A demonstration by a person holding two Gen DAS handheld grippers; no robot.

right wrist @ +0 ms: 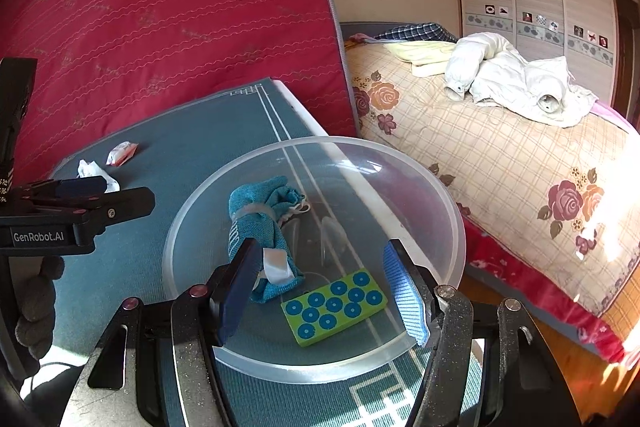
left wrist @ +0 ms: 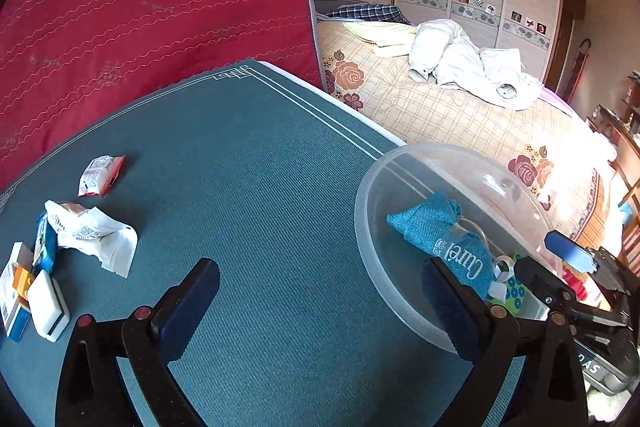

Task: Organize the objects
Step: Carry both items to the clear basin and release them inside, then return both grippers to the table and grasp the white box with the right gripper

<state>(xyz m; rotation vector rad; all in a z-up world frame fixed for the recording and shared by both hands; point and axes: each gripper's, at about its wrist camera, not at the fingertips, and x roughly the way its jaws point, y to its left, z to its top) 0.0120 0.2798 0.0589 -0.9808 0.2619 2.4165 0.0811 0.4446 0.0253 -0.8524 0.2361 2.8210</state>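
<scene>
The wrappers (left wrist: 90, 239) lay left of the open, empty left hand-held gripper (left wrist: 316, 301); the right hand-held gripper (right wrist: 320, 291), open and empty, hung over the bowl (right wrist: 448, 203).

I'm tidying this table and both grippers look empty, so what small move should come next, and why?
Probably swing the open left gripper left toward the crumpled white wrapper on the teal table mat. The clear plastic bowl already holds the teal cloth pouch and the green dotted block, while the open right gripper hovers over it, holding nothing.
</scene>
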